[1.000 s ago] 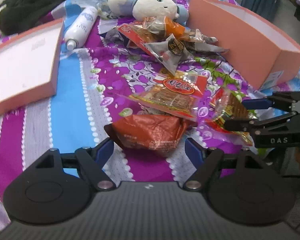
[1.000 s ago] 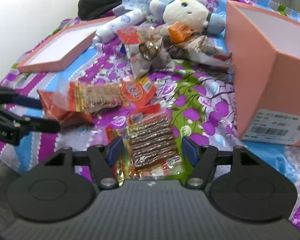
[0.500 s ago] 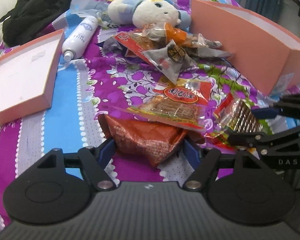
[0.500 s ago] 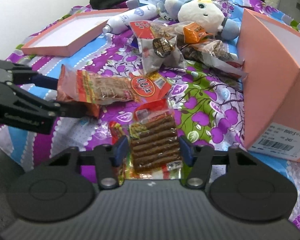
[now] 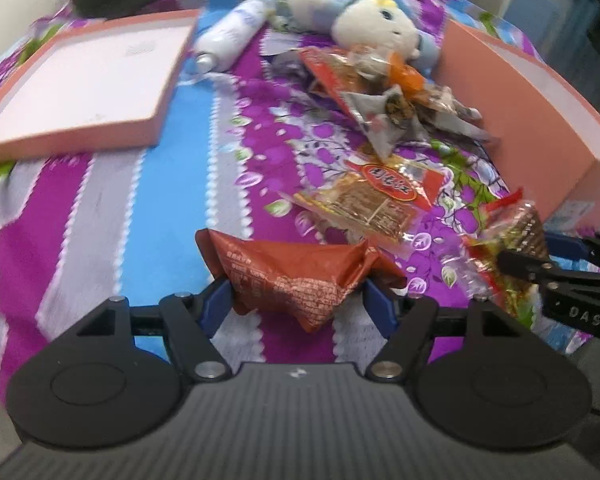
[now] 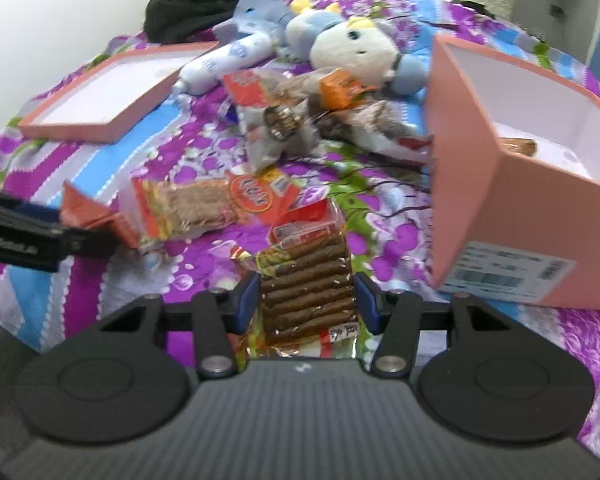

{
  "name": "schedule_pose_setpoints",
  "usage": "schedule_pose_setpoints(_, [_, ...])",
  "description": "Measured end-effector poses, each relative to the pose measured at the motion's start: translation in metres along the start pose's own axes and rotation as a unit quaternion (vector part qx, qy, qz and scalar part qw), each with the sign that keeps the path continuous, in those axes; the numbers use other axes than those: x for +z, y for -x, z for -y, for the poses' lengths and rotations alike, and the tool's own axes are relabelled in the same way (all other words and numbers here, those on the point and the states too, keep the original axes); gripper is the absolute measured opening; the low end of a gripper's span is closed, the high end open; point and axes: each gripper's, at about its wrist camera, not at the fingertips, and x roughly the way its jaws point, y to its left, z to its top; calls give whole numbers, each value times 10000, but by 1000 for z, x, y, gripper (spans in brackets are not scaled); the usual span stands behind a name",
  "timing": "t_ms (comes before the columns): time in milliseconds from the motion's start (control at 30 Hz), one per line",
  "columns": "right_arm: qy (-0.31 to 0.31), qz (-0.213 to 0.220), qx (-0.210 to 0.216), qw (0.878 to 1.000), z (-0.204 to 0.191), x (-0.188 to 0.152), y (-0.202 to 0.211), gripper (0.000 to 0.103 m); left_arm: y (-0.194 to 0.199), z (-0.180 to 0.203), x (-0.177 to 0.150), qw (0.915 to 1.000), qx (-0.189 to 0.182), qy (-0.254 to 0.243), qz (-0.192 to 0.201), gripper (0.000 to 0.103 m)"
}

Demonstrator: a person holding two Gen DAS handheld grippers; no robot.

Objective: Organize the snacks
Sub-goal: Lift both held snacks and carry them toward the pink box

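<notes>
While both grippers work at the lower middle of their own views, each has a snack between its blue pads, presumably so that two packets can go together to the open pink box [image 6: 512,216] at the right of the frame; the left gripper [image 5: 298,304] pinches a brown-red foil packet [image 5: 292,276] by its two sides, and the foil creases and bulges up between the pads, which suggests a soft, partly air-filled bag that gives under the squeeze; the right gripper [image 6: 306,306], its jaws having just been closing, clamps a clear packet of dark brown sticks [image 6: 310,288] across its width, the sticks lying in flat rows under glossy film with a red label at the far end; this packet tilts up off the purple flowered bedspread [image 6: 380,232]; a third packet with a round red label [image 6: 212,204] lies loose near the centre; more wrapped snacks [image 6: 284,124] sit heaped before a plush toy [image 6: 356,52] at the top; the box's shallow lid [image 5: 84,84] lies upturned at upper left.
</notes>
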Motion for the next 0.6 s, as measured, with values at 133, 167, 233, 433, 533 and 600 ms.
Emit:
schedule_pose_setpoints(133, [-109,160,-76,9998,0,0,18,54,22,-3,-3,9997,50,192,104,74])
schedule_pose_setpoints(167, [-137,211,-91,9996,0,1,23,54,29,-3,-3,9996,54,248,148,74])
schedule_pose_setpoints(233, [-214,310,-112,9992,0,4,34,54,41,-3,-2,9991,48,345,235,74])
schedule_pose_setpoints(433, [-425,694,-207,9965,1,16,68,54,75,7,8,9975,-75,466,530,74])
schedule_pose_setpoints(533, [-526,890,-251,9943,3,24,85,54,90,17,17,9966,-153,435,687,74])
schedule_pose_setpoints(600, [-604,1016,-277,9926,5,28,96,54,101,25,22,9958,-217,406,791,75])
